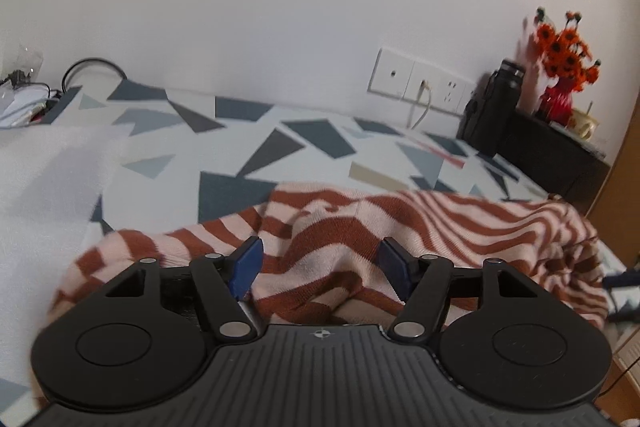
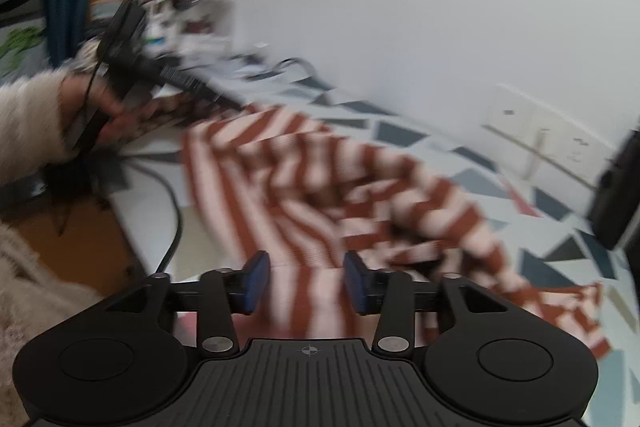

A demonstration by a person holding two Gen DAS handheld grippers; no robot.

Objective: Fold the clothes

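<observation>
Left gripper [image 1: 320, 267]: jaws standing apart over a raised fold, gripping nothing.
Right gripper [image 2: 306, 281]: jaws gaping, empty.
Striped sweater [image 1: 400, 227]: rust-and-pink, lying crumpled across the patterned bedspread [image 1: 240, 131].
Blur: smearing the right wrist view; far clutter unreadable.
Hand [image 2: 92, 115]: holding the left gripper, far left.

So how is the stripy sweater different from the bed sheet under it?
The sweater has wavy rust and pink stripes; the sheet has grey and blue triangles on white. The sweater lies crumpled and bunched, while the sheet is spread flat. Both are cloth.
</observation>
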